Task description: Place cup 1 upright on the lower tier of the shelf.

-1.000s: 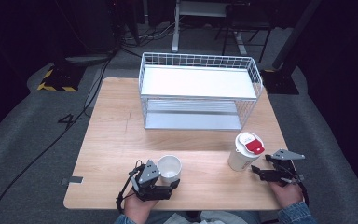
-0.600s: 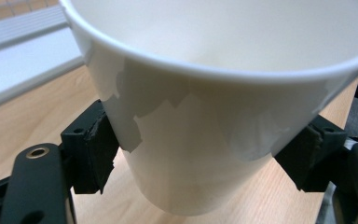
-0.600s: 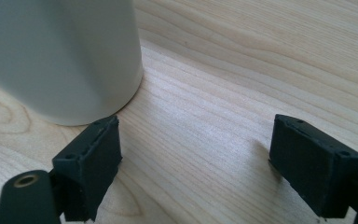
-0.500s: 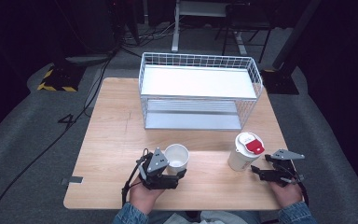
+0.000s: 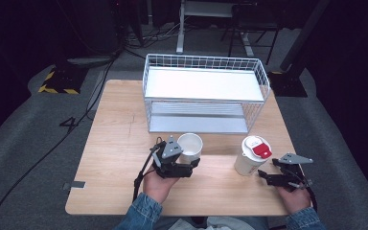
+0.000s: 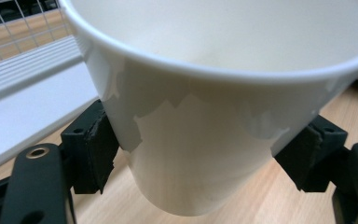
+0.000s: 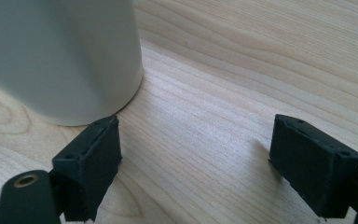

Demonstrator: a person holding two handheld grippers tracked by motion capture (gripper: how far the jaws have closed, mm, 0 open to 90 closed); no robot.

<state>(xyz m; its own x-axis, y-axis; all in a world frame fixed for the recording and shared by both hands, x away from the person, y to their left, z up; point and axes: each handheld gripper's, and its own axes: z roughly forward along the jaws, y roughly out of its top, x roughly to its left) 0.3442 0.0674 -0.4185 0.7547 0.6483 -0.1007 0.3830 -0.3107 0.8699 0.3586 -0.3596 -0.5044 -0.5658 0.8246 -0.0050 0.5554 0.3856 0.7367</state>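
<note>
While the left gripper (image 5: 190, 165) pinches a plain white, lidless paper cup (image 6: 223, 107), the right gripper's (image 7: 196, 161) fingers stand spread.

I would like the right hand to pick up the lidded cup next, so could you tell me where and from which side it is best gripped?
Grip the lidded cup on its straight white wall, below the lid. It stands upright on the table, so a level side approach fits. The open right tool already sits beside its base, to its right and nearer the person; come from there.

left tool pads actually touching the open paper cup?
Touching. In the left gripper view, both pads of the left tool press against the open paper cup wall, no gap on either side.
</note>
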